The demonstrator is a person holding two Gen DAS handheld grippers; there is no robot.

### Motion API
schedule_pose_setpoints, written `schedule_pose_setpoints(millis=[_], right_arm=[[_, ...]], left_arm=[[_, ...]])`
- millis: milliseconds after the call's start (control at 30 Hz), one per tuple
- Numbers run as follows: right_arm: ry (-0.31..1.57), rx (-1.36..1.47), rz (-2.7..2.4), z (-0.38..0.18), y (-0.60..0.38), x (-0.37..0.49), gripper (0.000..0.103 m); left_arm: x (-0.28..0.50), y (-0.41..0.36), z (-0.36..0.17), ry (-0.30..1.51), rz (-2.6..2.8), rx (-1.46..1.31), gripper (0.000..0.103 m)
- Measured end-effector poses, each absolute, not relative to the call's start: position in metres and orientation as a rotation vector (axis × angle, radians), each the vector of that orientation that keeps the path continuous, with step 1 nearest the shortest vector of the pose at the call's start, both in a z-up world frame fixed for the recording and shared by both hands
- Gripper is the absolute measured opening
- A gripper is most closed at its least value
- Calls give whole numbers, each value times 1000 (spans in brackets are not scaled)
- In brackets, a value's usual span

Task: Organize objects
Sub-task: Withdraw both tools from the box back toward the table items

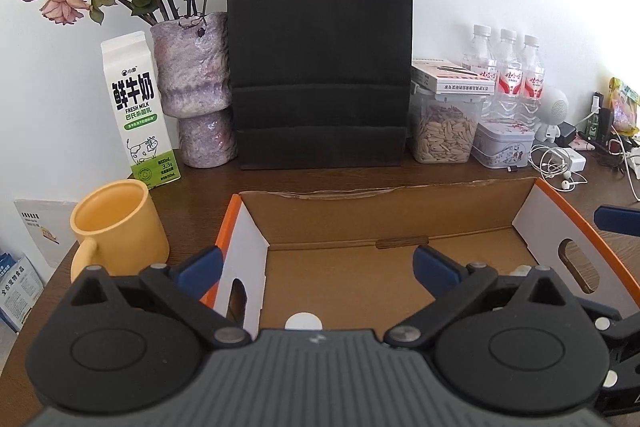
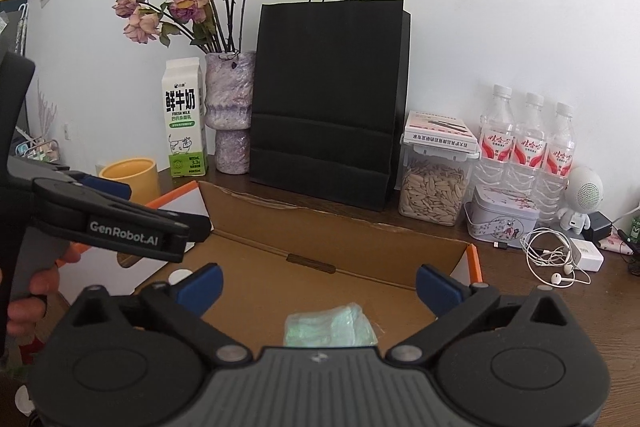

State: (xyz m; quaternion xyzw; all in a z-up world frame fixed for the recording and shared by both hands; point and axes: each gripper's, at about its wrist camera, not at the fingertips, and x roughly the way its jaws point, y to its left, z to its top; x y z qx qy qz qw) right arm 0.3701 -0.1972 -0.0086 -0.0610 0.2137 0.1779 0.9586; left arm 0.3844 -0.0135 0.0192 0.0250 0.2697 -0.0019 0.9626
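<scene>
- My left tongs (image 1: pixel 316 269) stand wide apart with nothing between them, straddling the left wall of the cardboard box (image 1: pixel 400 211) on the bench (image 1: pixel 208 183).
- My right tongs (image 2: pixel 318 285) are spread too, empty.
- A pale green packet (image 2: pixel 330 325) lies inside the box (partly hidden by my rig).
- The yellow mug (image 1: pixel 120 223) sits just left of the box.

Matt cardboard box (image 1: pixel 400 215), glossy wood table (image 1: pixel 208 183), matt paper bag (image 1: pixel 320 67)
</scene>
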Motion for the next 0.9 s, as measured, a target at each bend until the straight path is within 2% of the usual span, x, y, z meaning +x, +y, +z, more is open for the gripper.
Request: schedule_pose_setpoints(millis=[367,900], right_arm=[[364,-135,339,15,-199,329,103],[371,-127,341,30,-208,232,103]], left_arm=[[343,-19,42,528,-9,57,103],[243,-17,58,540,20,31,103]])
